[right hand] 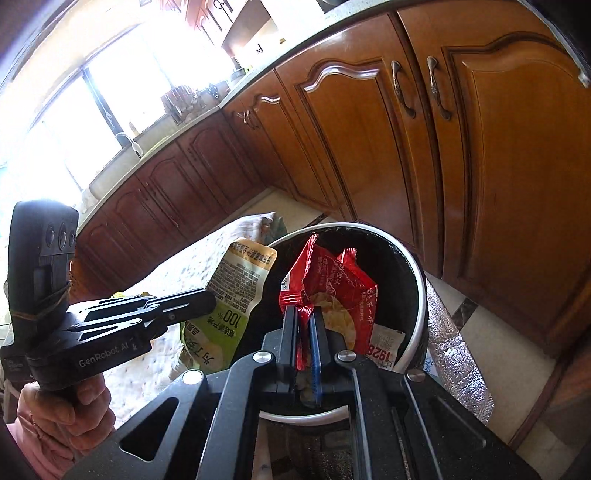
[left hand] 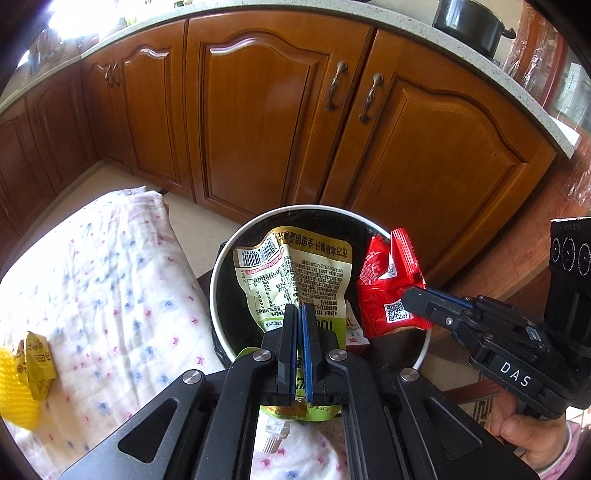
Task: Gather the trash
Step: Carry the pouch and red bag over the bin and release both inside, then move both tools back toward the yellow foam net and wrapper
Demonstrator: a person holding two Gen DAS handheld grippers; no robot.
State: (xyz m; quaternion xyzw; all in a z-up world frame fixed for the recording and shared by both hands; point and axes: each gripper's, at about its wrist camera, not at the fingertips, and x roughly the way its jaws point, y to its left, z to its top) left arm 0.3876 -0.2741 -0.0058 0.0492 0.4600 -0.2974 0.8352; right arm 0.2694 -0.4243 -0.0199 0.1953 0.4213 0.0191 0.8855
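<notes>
A round bin (left hand: pixel 221 269) with a white rim and black liner stands on the floor below both grippers. My left gripper (left hand: pixel 300 308) is shut on a green and white snack pouch (left hand: pixel 291 273), which hangs over the bin's mouth. My right gripper (right hand: pixel 304 314) is shut on a crumpled red wrapper (right hand: pixel 332 280), also held above the bin (right hand: pixel 415 273). In the left wrist view the right gripper (left hand: pixel 412 291) reaches in from the right with the red wrapper (left hand: pixel 388 277). The left gripper (right hand: pixel 208 301) and its pouch (right hand: pixel 236 288) show at the left of the right wrist view.
A table with a floral cloth (left hand: pixel 110 277) lies left of the bin, carrying a yellow wrapper (left hand: pixel 35 360) and a yellow object (left hand: pixel 11 391). Wooden cabinet doors (left hand: pixel 258 122) stand close behind the bin. A carton (right hand: pixel 384 349) lies inside the bin. A black pot (left hand: pixel 469 22) sits on the counter.
</notes>
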